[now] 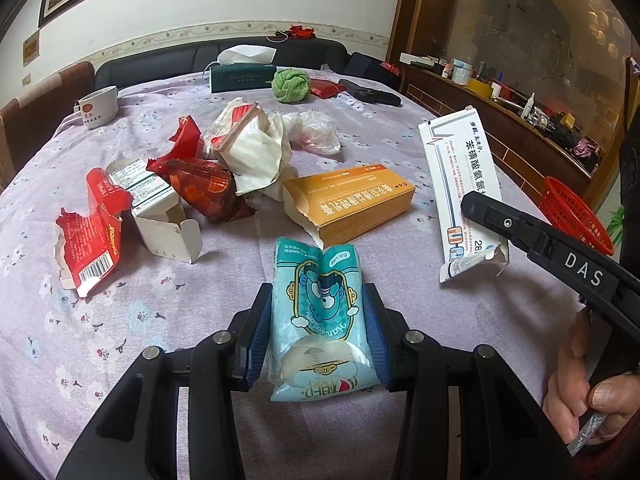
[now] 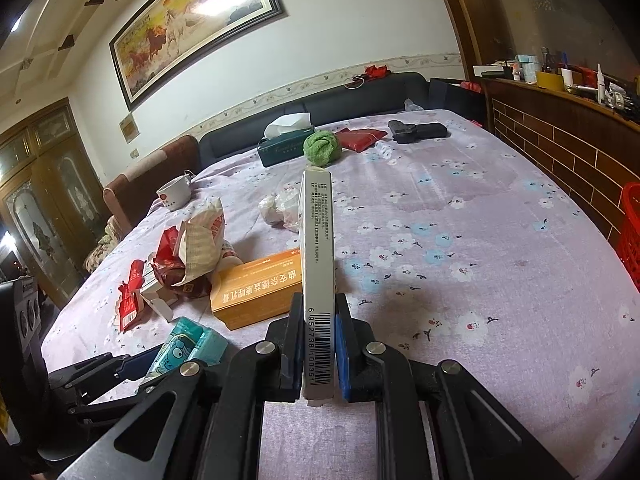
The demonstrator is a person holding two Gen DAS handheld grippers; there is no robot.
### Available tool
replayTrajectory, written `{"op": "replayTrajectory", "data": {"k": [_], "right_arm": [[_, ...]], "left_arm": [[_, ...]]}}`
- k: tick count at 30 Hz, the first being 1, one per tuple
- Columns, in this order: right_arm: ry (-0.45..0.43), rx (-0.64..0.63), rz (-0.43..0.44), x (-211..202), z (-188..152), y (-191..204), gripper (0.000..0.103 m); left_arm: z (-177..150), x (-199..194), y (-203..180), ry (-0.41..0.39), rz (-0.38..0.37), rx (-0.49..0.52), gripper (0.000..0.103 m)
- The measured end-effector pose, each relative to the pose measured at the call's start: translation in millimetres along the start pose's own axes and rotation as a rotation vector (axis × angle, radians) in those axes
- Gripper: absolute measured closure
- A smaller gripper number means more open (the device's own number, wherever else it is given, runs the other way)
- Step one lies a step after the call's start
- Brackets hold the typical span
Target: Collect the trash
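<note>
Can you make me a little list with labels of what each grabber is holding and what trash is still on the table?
left gripper: shut on teal cartoon tissue pack
right gripper: shut on flat white medicine box
still on table: orange cardboard box, torn red wrappers, crumpled white paper bag
bin: red plastic basket, at table's right edge

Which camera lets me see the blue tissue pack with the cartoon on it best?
The left wrist view. The blue tissue pack fills the middle there, face up, cartoon clear, pinched between the left gripper fingers. The right wrist view shows only part of the pack at the lower left, seen slantwise and partly hidden by gripper parts.
</note>
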State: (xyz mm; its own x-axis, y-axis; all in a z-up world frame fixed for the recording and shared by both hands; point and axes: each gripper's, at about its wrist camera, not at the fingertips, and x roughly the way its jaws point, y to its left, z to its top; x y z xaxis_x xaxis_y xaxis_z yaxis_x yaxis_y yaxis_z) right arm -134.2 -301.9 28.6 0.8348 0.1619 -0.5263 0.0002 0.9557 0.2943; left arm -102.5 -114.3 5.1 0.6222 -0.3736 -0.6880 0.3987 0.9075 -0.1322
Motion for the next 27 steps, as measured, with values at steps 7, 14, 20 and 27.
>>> {"op": "replayTrajectory", "data": {"k": [7, 14, 20, 27], "right_arm": [[-0.008, 0.007, -0.007, -1.0, 0.2, -0.5, 0.089], [-0.020, -0.011, -0.016, -2.7, -1.5, 1.5, 0.089], [-0.026, -0.019, -0.014, -3.6, -1.7, 2.3, 0.089], [-0.026, -0.014, -0.011, -4.2, -1.1, 0.7, 0.089]], "left_arm": [[0.8, 0.3, 1.2, 0.000, 0.001, -0.005, 0.061], [0.9, 1.3, -0.9, 0.007, 0.010, -0.005, 0.061], [1.1, 1.1, -1.3, 0.002, 0.011, -0.006, 0.061], [0.8, 1.9, -1.0, 0.002, 0.013, -0.010, 0.061]]}}
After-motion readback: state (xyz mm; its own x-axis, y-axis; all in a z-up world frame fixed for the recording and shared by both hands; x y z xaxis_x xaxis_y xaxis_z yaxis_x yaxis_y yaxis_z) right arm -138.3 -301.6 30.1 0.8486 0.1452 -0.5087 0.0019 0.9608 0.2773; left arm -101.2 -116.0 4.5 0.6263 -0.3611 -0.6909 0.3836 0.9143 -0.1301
